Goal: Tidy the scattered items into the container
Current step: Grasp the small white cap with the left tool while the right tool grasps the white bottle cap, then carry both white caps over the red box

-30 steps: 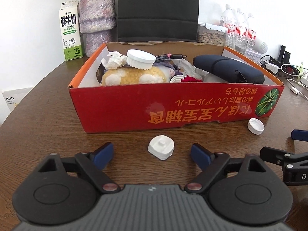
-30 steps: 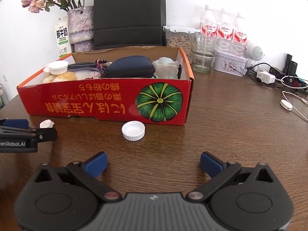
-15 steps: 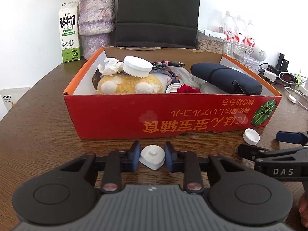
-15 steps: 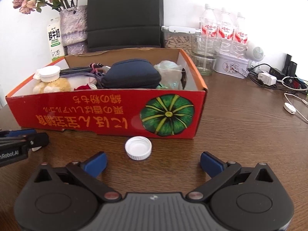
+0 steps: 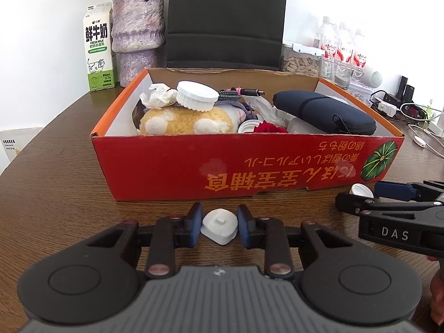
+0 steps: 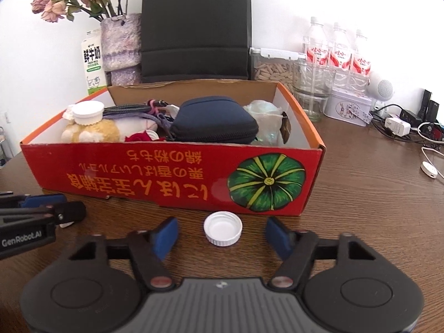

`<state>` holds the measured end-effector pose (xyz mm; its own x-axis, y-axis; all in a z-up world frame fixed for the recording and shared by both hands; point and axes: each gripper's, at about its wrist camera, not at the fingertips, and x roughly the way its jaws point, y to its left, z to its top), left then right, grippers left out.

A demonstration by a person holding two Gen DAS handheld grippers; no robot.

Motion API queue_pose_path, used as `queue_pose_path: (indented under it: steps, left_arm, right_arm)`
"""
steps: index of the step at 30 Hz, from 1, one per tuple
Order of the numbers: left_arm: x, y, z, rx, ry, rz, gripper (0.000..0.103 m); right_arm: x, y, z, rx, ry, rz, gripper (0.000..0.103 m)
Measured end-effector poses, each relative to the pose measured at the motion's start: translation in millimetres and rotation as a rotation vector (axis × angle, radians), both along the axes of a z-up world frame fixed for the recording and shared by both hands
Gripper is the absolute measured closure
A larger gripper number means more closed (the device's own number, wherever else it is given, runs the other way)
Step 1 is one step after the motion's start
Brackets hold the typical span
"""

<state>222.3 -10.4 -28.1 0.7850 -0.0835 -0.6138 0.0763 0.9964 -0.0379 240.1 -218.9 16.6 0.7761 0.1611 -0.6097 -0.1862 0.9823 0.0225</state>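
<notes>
A red cardboard box stands on the brown table, filled with a plush toy, a navy pouch, cords and a white lid. In front of it, my left gripper is shut on a small white plastic piece that rests on the table. To the right lies a white bottle cap, open side up. My right gripper straddles the cap and its jaws are closing, with a gap on both sides between pads and cap. In the left wrist view, the right gripper shows at the right edge.
Behind the box stand a milk carton, a purple vase and a black chair back. Water bottles, a glass jar and a tin sit at the back right, with chargers and cables beyond.
My left jaws closed from wide open onto the white piece. My right gripper moved closer to the cap, and its jaws have narrowed around it.
</notes>
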Motion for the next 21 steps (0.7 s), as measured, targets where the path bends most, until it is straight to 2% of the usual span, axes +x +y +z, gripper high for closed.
queue_pose_path:
  steps: [2,4,21]
  left_arm:
    - [0,0,0,0.000,-0.001,0.000,0.075]
    - [0,0,0,-0.001,0.000,0.000,0.075]
    - [-6,6,0,-0.010,-0.012,-0.003,0.075]
  right_arm:
    - [-1,-1,1,0.006,-0.008,-0.004,0.067]
    - [-1,-2,2,0.016,-0.011,-0.009,0.076]
    - [-14,-11,5,0.097,-0.034,0.040,0.076]
